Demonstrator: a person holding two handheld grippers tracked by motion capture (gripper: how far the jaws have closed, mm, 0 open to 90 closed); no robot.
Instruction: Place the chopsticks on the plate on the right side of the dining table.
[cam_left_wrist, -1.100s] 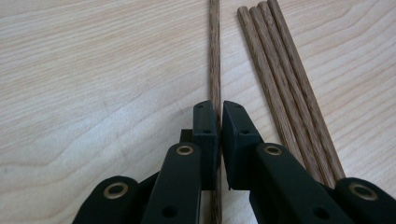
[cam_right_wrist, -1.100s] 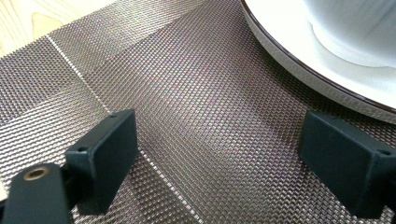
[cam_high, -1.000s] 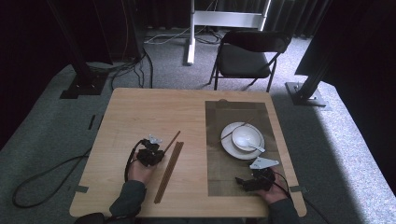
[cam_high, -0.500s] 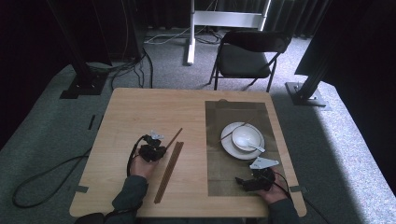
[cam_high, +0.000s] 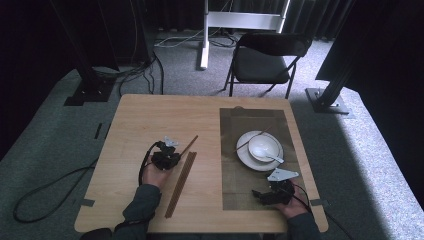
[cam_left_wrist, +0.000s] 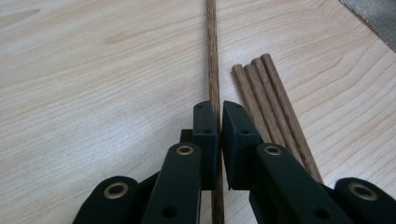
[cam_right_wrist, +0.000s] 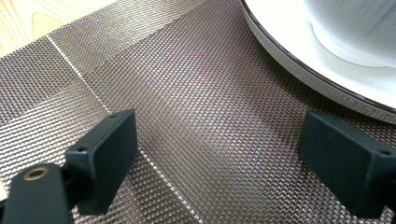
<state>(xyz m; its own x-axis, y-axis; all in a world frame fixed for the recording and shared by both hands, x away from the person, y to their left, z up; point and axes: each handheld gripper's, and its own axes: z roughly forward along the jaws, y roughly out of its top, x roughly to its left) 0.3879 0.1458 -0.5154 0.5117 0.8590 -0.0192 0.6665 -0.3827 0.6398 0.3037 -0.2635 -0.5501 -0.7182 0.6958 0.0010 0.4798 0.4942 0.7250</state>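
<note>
A slim brown wooden chopstick (cam_left_wrist: 213, 60) sits pinched in the left gripper (cam_left_wrist: 219, 122); the right gripper (cam_right_wrist: 217, 158) gapes wide over the mat (cam_right_wrist: 196, 93).

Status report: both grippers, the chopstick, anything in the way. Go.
Left gripper shut on single chopstick. Right gripper open over the placemat, empty. Loose chopsticks lie right beside the held one. Plate just ahead of right gripper.

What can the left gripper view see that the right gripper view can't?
The left gripper view alone shows the left claw shut on a single chopstick, with three more chopsticks lying beside it. The right gripper view alone shows the open right claw and the white plate carrying a bowl. Both views show the wooden table and the woven placemat.
</note>
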